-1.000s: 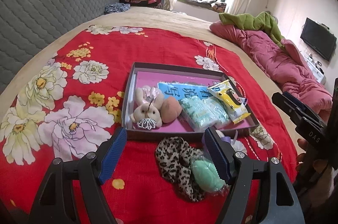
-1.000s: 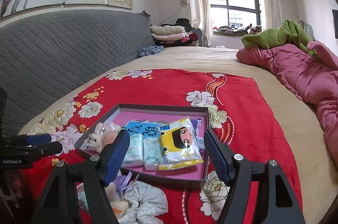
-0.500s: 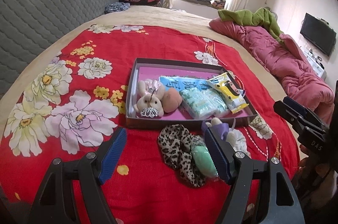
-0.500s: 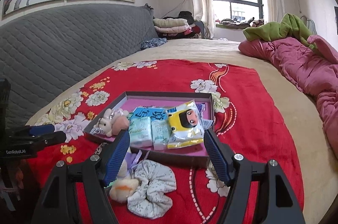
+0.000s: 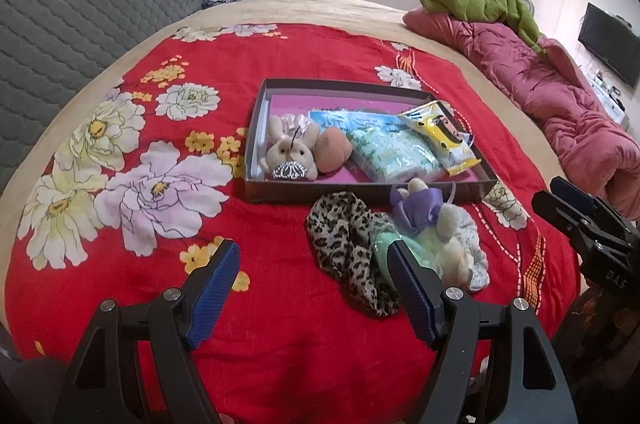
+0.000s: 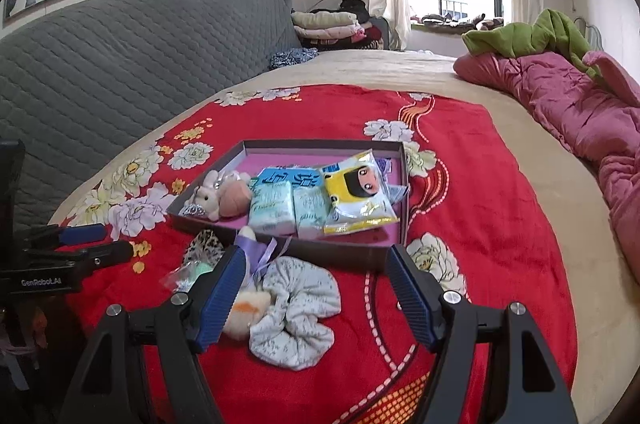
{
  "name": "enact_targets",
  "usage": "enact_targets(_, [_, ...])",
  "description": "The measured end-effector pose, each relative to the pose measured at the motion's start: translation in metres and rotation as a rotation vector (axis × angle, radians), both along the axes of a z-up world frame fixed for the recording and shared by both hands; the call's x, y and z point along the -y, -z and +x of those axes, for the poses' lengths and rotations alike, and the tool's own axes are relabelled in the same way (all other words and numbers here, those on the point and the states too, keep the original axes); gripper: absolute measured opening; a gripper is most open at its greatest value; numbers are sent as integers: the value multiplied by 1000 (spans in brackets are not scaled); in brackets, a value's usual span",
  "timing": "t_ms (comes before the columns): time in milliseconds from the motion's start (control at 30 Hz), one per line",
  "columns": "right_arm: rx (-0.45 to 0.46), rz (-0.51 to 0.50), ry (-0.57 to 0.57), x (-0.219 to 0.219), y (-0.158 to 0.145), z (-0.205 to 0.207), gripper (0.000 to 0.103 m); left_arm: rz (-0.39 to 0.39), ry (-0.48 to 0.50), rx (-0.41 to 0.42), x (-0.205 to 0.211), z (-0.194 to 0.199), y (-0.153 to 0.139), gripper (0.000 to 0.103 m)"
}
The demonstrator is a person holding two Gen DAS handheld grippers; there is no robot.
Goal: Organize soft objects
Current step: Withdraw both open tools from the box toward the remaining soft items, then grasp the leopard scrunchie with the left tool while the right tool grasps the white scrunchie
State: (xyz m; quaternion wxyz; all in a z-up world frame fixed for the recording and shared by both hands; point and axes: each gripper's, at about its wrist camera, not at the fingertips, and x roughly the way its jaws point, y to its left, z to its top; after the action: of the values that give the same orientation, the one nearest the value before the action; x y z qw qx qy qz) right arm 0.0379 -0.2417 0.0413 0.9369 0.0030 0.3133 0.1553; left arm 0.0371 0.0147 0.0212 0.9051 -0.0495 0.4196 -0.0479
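- We see our left gripper (image 5: 312,288) jaws wide apart, nothing between them, above the red floral blanket (image 5: 120,284).
- Our right gripper (image 6: 314,288) is also spread wide and holds nothing; grey scrunchie (image 6: 294,316) lies on the blanket between its fingers, not pinched.
- Shallow dark box (image 5: 360,190) with a pink floor sits mid-blanket, long axis running left-right across the left wrist view.
- In the box: plush bunny (image 5: 288,154) at the left end, head toward us; tissue packs (image 5: 392,154) in the middle; yellow cartoon packet (image 5: 442,138) at the right, long axis angled toward the near right corner.
- Loose pile just in front of the box's near wall: leopard scrunchie (image 5: 340,244), green item in clear wrap (image 5: 386,250), small plush with purple ribbon (image 5: 420,210), and the grey scrunchie, all touching.
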Motion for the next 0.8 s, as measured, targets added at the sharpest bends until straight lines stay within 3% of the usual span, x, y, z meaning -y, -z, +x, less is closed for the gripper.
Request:
enact_targets(533, [-75,-46,-22,-7,15,-14,72,1,17,-30,5,-7,5,77])
enact_targets(800, [-157,-103,-71,-25,41,-11,72,9,0,-72,0,3,26,77])
